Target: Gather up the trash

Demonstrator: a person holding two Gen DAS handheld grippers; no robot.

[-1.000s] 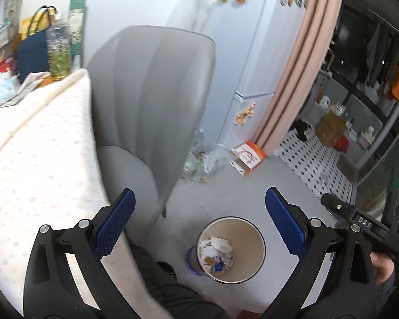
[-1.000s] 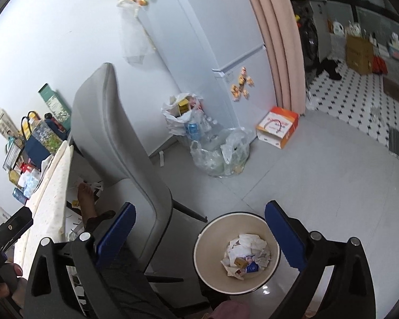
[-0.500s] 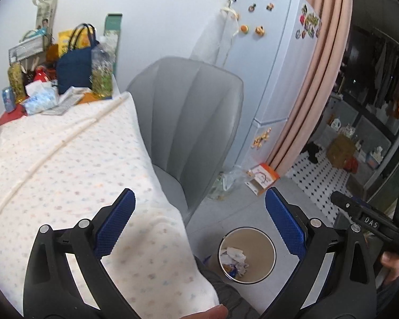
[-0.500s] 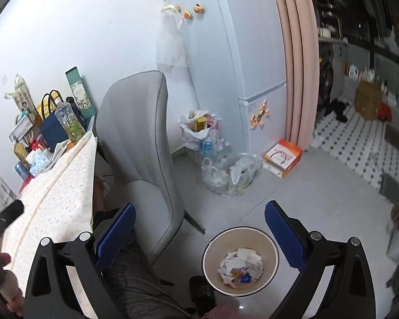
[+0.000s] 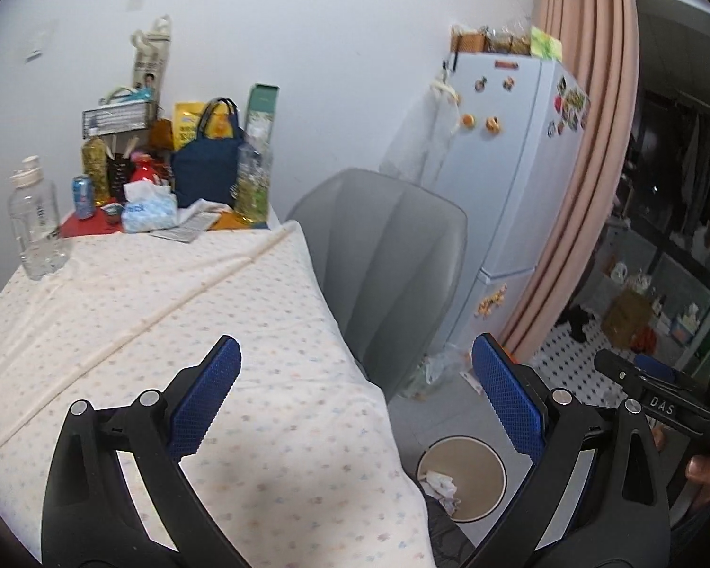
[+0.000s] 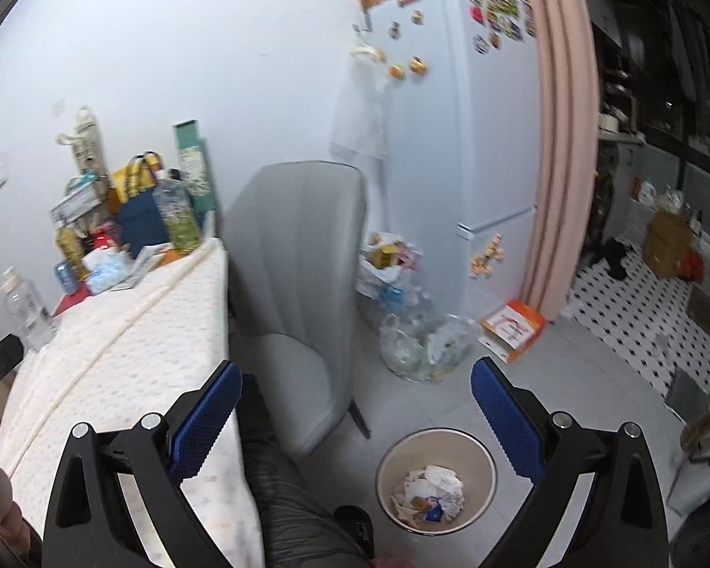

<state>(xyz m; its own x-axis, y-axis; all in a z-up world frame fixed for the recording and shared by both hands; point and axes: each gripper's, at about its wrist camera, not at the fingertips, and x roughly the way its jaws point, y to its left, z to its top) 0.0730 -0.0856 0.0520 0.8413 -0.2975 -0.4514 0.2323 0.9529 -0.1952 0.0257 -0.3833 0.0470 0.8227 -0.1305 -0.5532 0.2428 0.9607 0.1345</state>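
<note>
A beige round trash bin (image 6: 478, 464) stands on the grey floor, holding crumpled white paper and wrappers (image 6: 433, 492); in the left wrist view the bin (image 5: 485, 466) shows past the table's edge. My left gripper (image 5: 355, 407) hangs open and empty over the near corner of the table (image 5: 165, 331), which wears a pale dotted cloth. My right gripper (image 6: 355, 412) is open and empty, above the floor between table and bin. A clear plastic bottle (image 5: 35, 227) stands at the table's far left.
A grey chair (image 5: 393, 265) stands at the table's right side, a white fridge (image 6: 468, 142) and pink curtain (image 6: 563, 142) behind. Bags, bottles, a can and tissues (image 5: 149, 210) crowd the table's far end. Plastic bags of bottles (image 6: 416, 336) and an orange box (image 6: 513, 329) lie by the fridge.
Both grippers have tilted up and back from the bin: it has sunk low in both views and the tabletop and its far clutter have come into sight. Both stay open.
</note>
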